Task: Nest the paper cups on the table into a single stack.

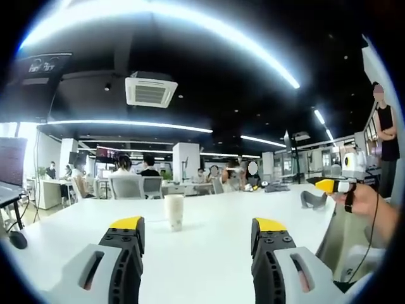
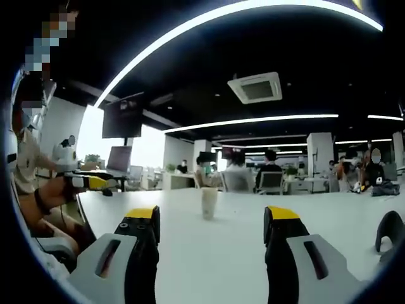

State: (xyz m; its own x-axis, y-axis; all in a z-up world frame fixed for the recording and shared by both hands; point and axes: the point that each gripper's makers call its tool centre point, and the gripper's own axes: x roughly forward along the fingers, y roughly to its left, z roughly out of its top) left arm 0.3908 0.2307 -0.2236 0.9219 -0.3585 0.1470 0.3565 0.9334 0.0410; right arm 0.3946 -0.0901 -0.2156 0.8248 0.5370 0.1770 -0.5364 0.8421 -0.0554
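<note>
Left gripper view: rode low over the white table [image 1: 209, 247], looking level along its own jaws toward the far office desks.
Right gripper view: sat equally low over the table [image 2: 215, 253], facing roughly the same way across it.
Nearness: the paper cup [image 1: 174, 212] stood some way ahead of both cameras, slightly left of centre [image 2: 209, 202].
Shared scene: the tabletop, the cup, the ceiling air vent [image 1: 150, 90] [image 2: 257, 87], the seated people beyond.
</note>
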